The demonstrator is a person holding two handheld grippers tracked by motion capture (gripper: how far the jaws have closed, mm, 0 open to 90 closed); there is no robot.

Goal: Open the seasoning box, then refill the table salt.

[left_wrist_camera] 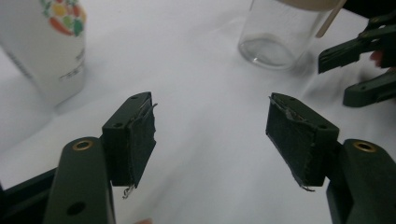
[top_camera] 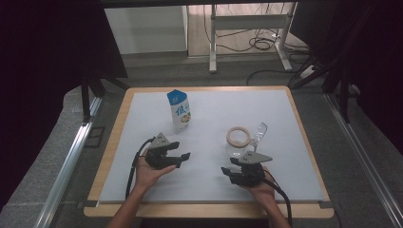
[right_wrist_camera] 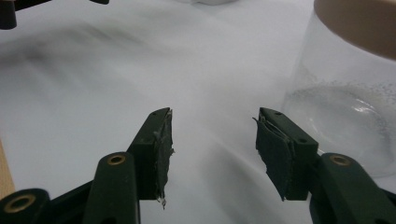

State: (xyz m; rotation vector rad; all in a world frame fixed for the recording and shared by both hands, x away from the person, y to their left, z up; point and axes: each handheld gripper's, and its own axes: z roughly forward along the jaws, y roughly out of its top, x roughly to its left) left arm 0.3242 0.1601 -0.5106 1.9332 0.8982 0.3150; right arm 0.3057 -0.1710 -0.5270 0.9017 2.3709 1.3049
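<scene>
Centrally, white carton (top_camera: 179, 110), blue top, 1 large blue character.

A white-legged desk frame (top_camera: 247, 33) stands on the cable-strewn floor (top_camera: 256, 45) beyond dark curtains (top_camera: 52, 42).

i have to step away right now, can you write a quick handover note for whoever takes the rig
Left gripper: open, nothing between the pads, low over the table, just right of the carton.
Right gripper: open, empty, low over the table, just in front of the glass jar.
Things: carton upright at back centre-left. Jar upright at centre-right, tan ring at its mouth, a clear flap raised beside it; it looks empty.
Done: nothing visibly moved or poured.
Left: probably take hold of carton and jar; neither is held yet.
</scene>
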